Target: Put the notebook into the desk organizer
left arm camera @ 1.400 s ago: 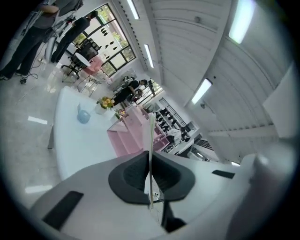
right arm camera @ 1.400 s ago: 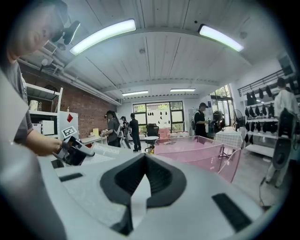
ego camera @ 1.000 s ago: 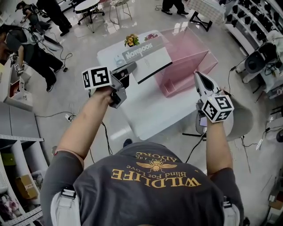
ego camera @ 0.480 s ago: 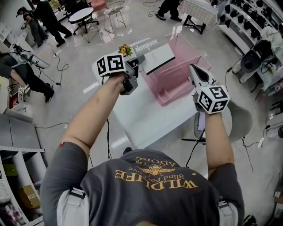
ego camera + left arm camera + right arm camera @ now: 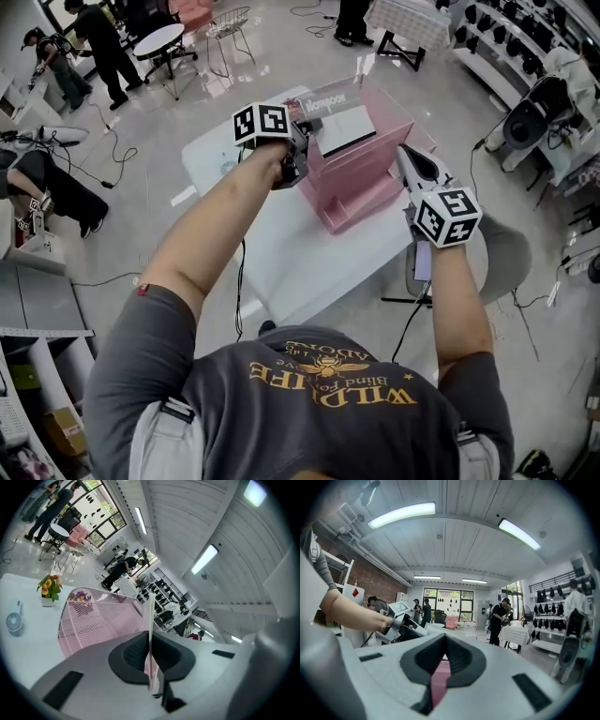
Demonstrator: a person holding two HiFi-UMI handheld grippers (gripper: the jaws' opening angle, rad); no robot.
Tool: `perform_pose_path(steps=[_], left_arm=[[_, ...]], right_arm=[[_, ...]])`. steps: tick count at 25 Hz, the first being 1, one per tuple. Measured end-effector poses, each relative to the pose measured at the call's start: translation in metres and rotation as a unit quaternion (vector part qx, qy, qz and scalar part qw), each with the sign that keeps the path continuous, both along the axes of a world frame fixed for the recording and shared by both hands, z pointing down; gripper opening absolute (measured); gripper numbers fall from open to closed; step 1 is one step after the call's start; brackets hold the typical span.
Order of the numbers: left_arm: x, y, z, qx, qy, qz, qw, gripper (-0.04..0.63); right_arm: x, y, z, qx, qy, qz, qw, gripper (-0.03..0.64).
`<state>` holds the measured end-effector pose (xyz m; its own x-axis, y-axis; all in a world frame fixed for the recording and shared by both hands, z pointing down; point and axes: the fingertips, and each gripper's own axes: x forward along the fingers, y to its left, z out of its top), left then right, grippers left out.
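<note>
My left gripper is shut on one edge of the notebook, a white book with a grey title strip. It holds the book tilted over the open top of the pink mesh desk organizer, which stands on the white table. In the left gripper view the notebook shows edge-on between the pads, with the organizer right behind. My right gripper hovers beside the organizer's right end, shut and empty. The right gripper view shows pink mesh under the jaws and the left gripper to the left.
A small flower pot and a small white fan sit on the table left of the organizer. A grey chair stands right of the table. People, tables and cables are on the floor further off.
My left gripper has carried the notebook away from me and to the right, from above the table's left part to above the organizer. The right gripper has barely moved.
</note>
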<state>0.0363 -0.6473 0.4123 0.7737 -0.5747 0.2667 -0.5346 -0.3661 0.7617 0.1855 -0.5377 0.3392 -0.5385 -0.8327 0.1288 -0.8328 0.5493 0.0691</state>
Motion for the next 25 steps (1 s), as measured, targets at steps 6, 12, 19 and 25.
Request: perform_pose_path(steps=[6, 12, 19, 25], left_arm=[[0.009, -0.025, 0.037, 0.006, -0.17, -0.003, 0.9855, 0.01], [0.007, -0.035, 0.061, 0.073, -0.379, 0.008, 0.9224, 0.075], [0.0, -0.038, 0.061, 0.151, -0.477, 0.002, 0.8658, 0.194], [-0.012, -0.039, 0.046, 0.19, -0.502, -0.02, 0.8434, 0.308]], right_arm=[[0.015, -0.002, 0.01, -0.007, -0.002, 0.008, 1.0, 0.0], [0.021, -0.001, 0.018, -0.01, -0.002, 0.008, 1.0, 0.0], [0.023, 0.006, 0.02, -0.014, 0.0, 0.006, 1.0, 0.0], [0.02, 0.011, 0.018, -0.012, 0.0, 0.003, 1.0, 0.0]])
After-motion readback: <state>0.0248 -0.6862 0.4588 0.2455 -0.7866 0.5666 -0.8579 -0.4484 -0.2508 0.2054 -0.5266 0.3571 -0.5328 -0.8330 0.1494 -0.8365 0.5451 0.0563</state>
